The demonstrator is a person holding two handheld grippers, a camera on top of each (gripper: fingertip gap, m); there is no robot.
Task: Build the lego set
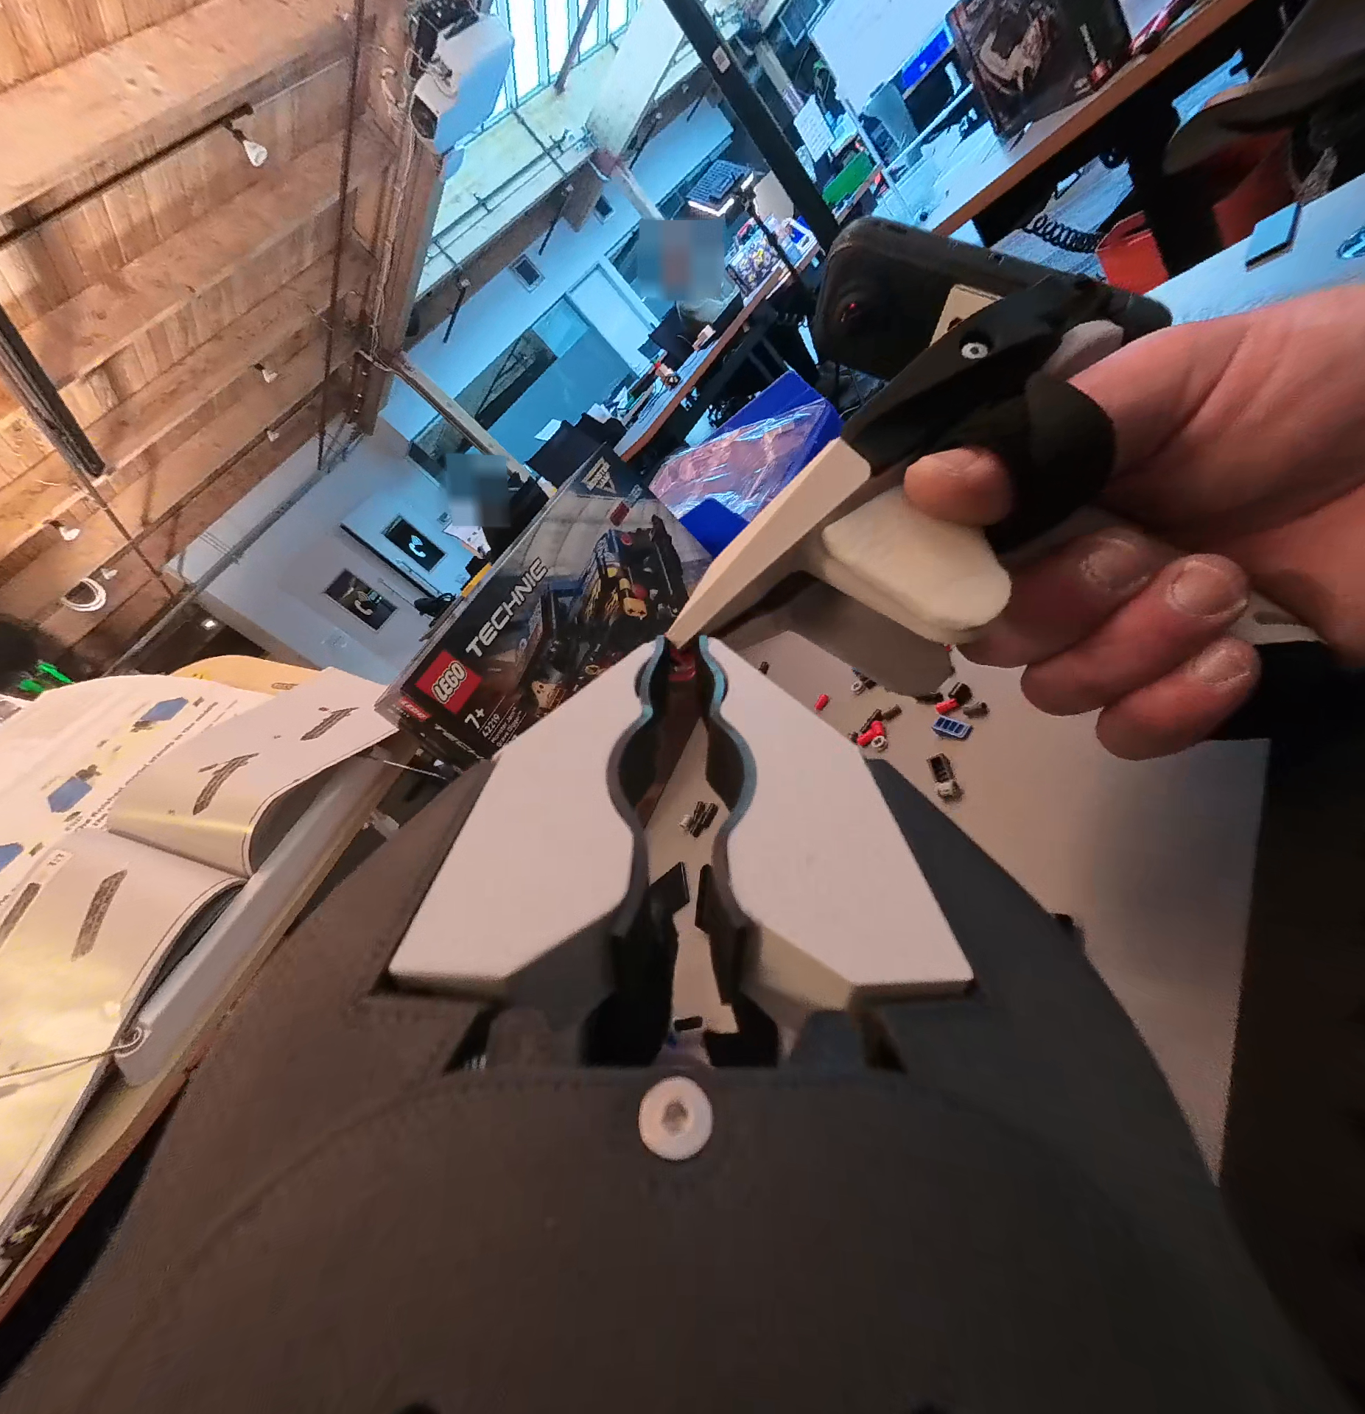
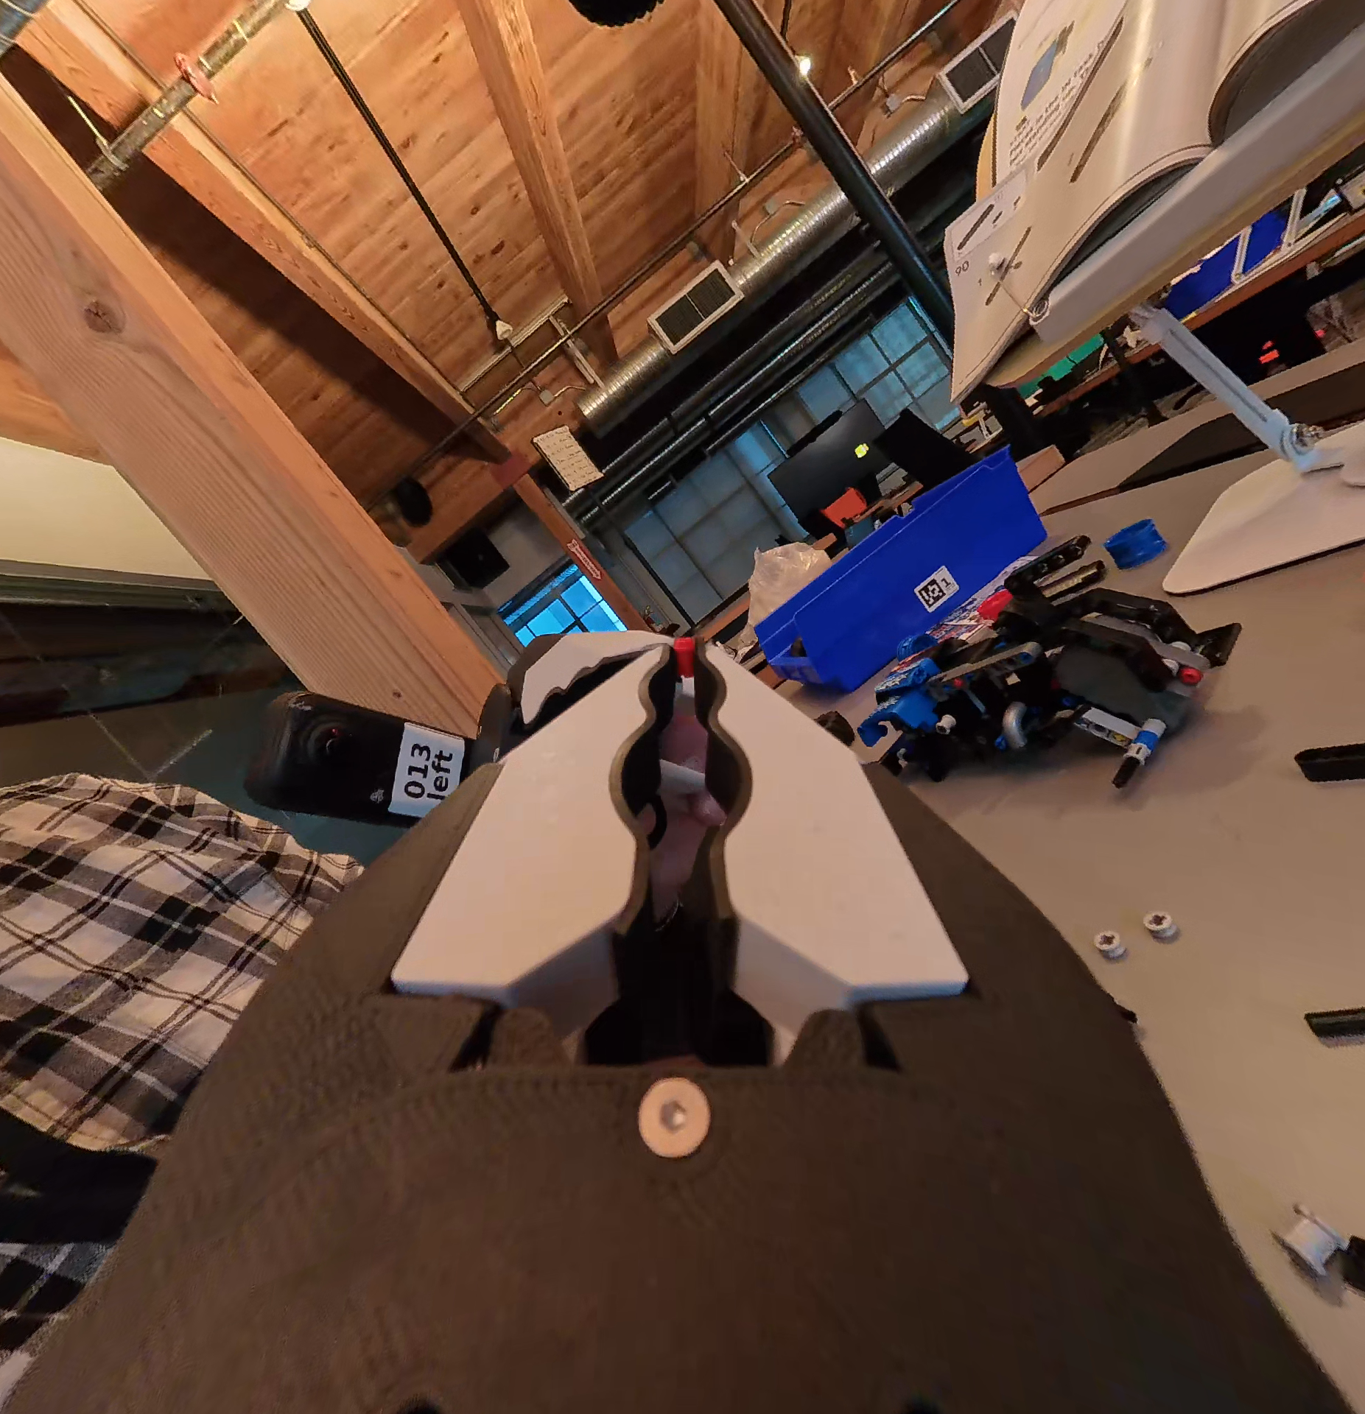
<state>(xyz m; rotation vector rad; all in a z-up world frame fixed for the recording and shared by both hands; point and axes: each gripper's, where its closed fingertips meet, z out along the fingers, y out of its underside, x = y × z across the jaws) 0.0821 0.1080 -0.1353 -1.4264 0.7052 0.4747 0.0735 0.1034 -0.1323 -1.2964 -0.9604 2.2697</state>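
The half-built truck [image 2: 1046,689] sits at middle right with loose pieces [image 1: 916,711] still around, while both the left gripper [image 1: 683,658] and right gripper [image 2: 685,659] pinch one small red peg [image 2: 684,655].

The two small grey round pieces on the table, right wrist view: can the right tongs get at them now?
Probably not yet. The right tongs are shut on a small red piece and raised off the table. The grey round pieces lie uncovered on the table, so the path looks free once the tongs are emptied.
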